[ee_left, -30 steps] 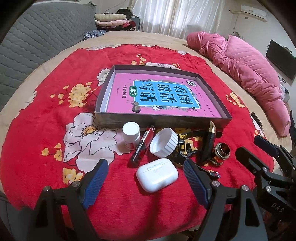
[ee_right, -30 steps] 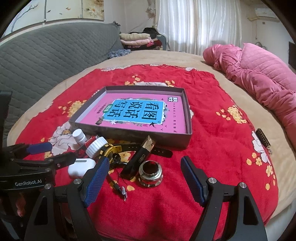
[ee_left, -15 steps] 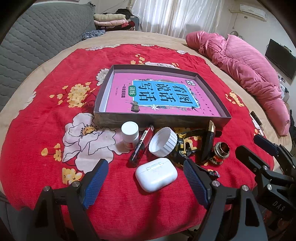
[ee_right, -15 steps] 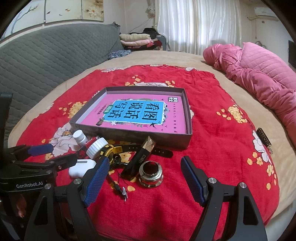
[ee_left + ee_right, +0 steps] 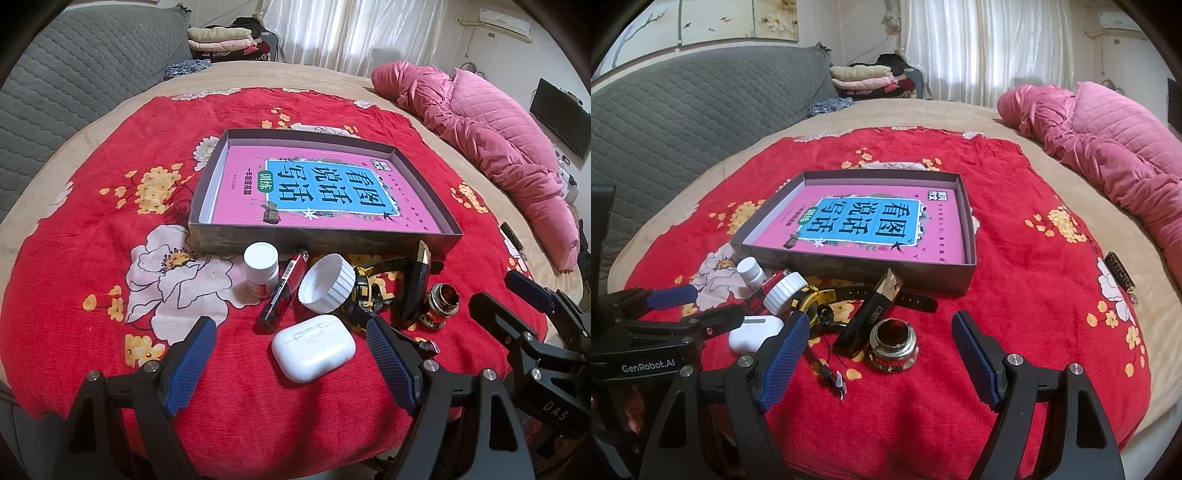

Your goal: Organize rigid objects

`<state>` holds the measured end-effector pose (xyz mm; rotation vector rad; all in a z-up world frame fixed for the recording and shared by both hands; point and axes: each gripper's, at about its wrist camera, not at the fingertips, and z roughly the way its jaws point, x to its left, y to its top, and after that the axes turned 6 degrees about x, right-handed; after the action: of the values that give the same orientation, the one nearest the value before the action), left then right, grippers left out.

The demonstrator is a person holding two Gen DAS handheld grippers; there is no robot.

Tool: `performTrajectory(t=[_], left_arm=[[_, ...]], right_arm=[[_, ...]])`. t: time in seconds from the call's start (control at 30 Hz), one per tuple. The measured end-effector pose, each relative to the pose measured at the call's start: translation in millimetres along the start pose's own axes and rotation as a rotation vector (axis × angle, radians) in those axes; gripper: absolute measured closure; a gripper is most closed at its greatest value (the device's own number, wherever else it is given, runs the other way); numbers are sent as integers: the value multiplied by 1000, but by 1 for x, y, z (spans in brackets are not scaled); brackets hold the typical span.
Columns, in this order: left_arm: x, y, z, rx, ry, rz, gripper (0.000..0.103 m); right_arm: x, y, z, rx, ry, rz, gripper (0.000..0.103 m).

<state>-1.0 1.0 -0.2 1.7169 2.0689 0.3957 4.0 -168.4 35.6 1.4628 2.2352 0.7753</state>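
A shallow grey box (image 5: 207,236) (image 5: 969,236) with a pink book in it lies on the red floral cloth. In front of it lie a small white bottle (image 5: 261,269) (image 5: 750,272), a red-black tube (image 5: 282,291), a white ribbed cap (image 5: 327,282) (image 5: 785,290), a white earbud case (image 5: 313,347) (image 5: 753,332), a yellow-black watch (image 5: 364,295) (image 5: 820,299), a black lighter (image 5: 415,284) (image 5: 871,314) and a small round jar (image 5: 439,304) (image 5: 893,343). My left gripper (image 5: 291,365) is open with the earbud case between its fingers. My right gripper (image 5: 879,365) is open just before the jar.
A pink quilted duvet (image 5: 498,140) (image 5: 1108,147) lies at the right. A grey quilted headboard (image 5: 683,118) stands at the left. Folded clothes (image 5: 225,40) are stacked at the back. A small dark object (image 5: 1121,275) lies on the beige blanket at the right.
Both grippers have crept slightly; the objects lie where they were. Both grippers stay open.
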Motion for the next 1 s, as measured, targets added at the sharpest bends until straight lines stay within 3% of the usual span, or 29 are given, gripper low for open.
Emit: performTrajectory(t=[0.77, 1.0], left_arm=[[32, 4, 9, 4, 36, -71, 20], [41, 10, 14, -5, 10, -104, 20]], right_arm=[[-19, -5, 17, 60, 69, 70, 23], [-20, -5, 20, 57, 53, 49, 23]])
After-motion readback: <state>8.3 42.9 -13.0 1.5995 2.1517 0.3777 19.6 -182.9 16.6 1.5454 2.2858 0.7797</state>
